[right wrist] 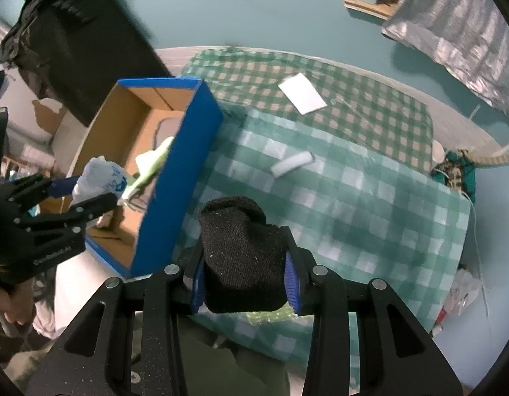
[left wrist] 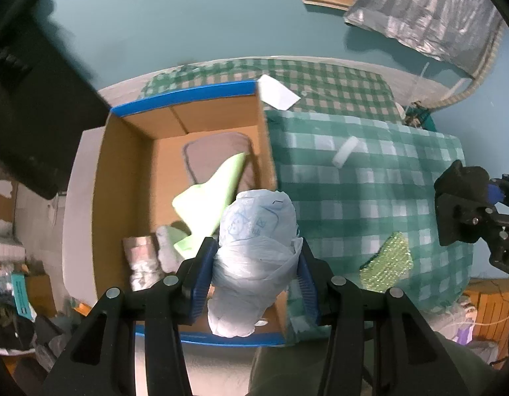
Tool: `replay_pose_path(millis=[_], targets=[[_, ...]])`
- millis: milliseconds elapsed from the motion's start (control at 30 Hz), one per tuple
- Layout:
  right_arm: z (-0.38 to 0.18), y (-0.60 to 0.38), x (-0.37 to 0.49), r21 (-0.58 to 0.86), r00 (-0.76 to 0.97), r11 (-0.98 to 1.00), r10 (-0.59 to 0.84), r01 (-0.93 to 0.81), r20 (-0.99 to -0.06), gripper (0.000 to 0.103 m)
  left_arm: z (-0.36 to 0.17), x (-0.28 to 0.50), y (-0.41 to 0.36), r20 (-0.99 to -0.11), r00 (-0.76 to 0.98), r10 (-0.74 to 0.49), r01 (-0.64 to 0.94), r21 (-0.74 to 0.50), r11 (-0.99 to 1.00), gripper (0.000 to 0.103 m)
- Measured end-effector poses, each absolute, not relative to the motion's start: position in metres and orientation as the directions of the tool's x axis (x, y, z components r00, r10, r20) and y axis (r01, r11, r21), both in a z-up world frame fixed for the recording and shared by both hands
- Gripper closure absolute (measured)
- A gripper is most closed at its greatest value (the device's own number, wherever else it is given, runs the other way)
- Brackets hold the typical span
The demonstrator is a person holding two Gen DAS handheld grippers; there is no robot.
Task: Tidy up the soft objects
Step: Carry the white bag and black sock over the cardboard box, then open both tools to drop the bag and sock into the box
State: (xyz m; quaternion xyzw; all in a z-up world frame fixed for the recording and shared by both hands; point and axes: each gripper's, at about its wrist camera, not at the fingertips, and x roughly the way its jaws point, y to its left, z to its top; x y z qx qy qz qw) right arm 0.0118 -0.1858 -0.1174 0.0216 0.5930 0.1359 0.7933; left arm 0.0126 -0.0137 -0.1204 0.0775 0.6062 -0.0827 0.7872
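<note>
Green checked tablecloth (left wrist: pixel 370 198), blue cardboard box (left wrist: pixel 129 171) holding lime cloth (left wrist: pixel 218 184), left tool (left wrist: pixel 254 267) clamped on plastic bag (left wrist: pixel 254 247), right tool (right wrist: pixel 244 277) clamped on black sock (right wrist: pixel 241 250)

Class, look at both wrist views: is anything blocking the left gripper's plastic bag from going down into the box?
Nothing visible blocks it. The left gripper holds the plastic bag above the open box; inside lie only a green cloth and other soft items.

Checked-cloth table (right wrist: pixel 370 204): box (right wrist: pixel 175 178), paper (right wrist: pixel 302 93).

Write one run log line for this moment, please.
left gripper: shut on plastic bag, over box | right gripper: shut on black sock, over checked cloth
</note>
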Motion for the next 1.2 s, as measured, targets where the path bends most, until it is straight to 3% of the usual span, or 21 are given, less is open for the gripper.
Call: replay_pose_path(millis=[1200], targets=[[-0.133,-0.020,0.065,0.210,0.143,0.844,0.317,-0.493,-0.938,0.066,-0.141,0.022,0.103,-0.974,0.218,0.063,-0.007,0.063,0.998,0.055]])
